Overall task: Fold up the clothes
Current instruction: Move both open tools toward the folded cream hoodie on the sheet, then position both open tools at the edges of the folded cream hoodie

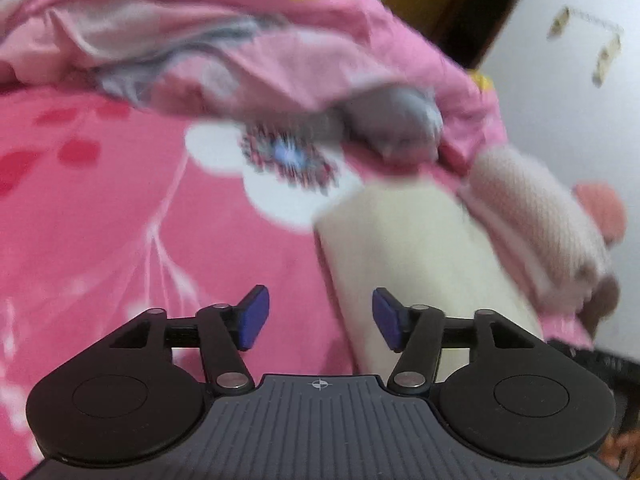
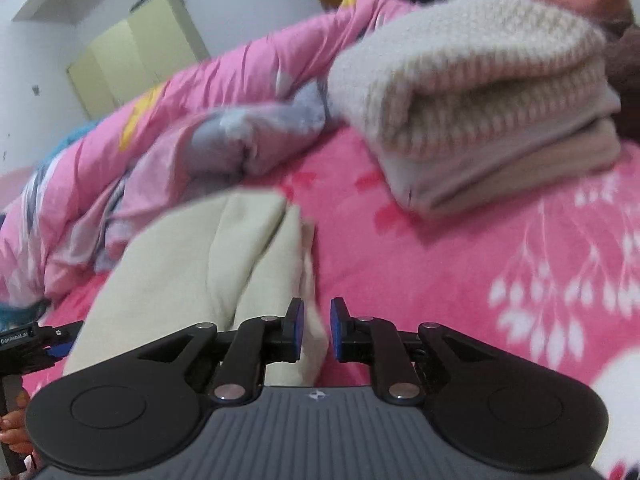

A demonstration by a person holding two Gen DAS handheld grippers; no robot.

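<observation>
A cream garment (image 1: pixel 420 264) (image 2: pixel 192 264) lies folded lengthwise on the pink flowered bedsheet (image 1: pixel 100 220) (image 2: pixel 440 264). In the left wrist view my left gripper (image 1: pixel 320 318) stands open over the garment's left edge, and its blue pads (image 1: pixel 254 318) touch nothing. My right gripper (image 2: pixel 317 330) is nearly closed, with the garment's right edge pinched in the narrow gap between its pads. The left gripper's body (image 2: pixel 28 340) shows at the left edge of the right wrist view, with a hand (image 2: pixel 12 428) under it.
A folded stack topped by a beige knitted sweater (image 2: pixel 472 92) (image 1: pixel 532 208) sits beyond the cream garment. A crumpled pink quilt (image 1: pixel 240 40) (image 2: pixel 160 132) lies along the far side of the bed. A yellow-green wardrobe (image 2: pixel 132 52) and a dark doorway (image 1: pixel 472 12) stand by the wall.
</observation>
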